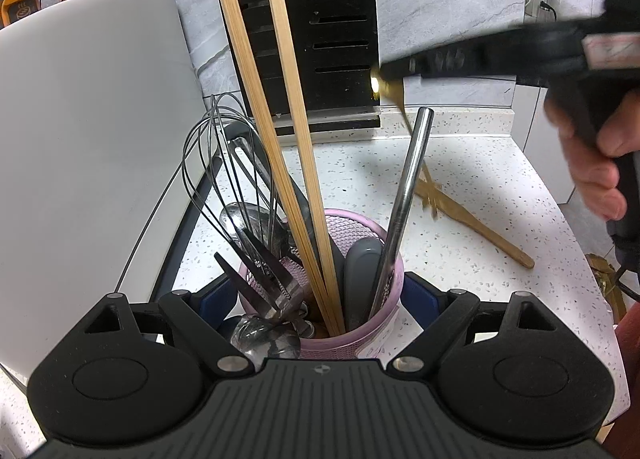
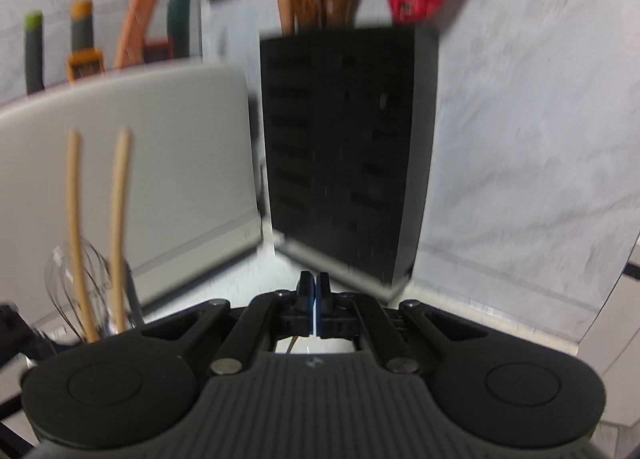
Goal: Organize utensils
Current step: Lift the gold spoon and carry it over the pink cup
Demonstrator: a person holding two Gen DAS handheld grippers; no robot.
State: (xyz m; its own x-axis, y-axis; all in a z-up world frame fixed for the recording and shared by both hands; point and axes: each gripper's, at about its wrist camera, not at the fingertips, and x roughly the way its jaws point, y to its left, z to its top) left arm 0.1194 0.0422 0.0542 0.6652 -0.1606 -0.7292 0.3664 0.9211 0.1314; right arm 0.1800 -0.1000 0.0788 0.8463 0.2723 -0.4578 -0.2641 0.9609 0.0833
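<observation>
Left gripper point(image 1: 320, 299) jaws clamped on pink mesh holder point(image 1: 360, 323), upright on speckled table point(image 1: 500, 187). Crowded inside: chopsticks point(image 1: 276, 131), whisk point(image 1: 224, 163), steel handle point(image 1: 408, 187). Right gripper point(image 2: 314, 299) jaws together on thin gold utensil point(image 1: 400, 93), blurred, above table. Black knife block point(image 1: 320, 31) behind; white board point(image 1: 88, 131) at left.

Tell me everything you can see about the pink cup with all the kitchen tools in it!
The pink mesh metal utensil cup stands upright on the white speckled countertop, between the blue pads of the left hand-held gripper. Whether the pads press on it is hard to tell. Its round wall is fine wire mesh with a smooth pink rim. It is crowded: two long bamboo chopsticks, a wire whisk, a steel handle, a grey handle and a fork lean against its rim.
</observation>
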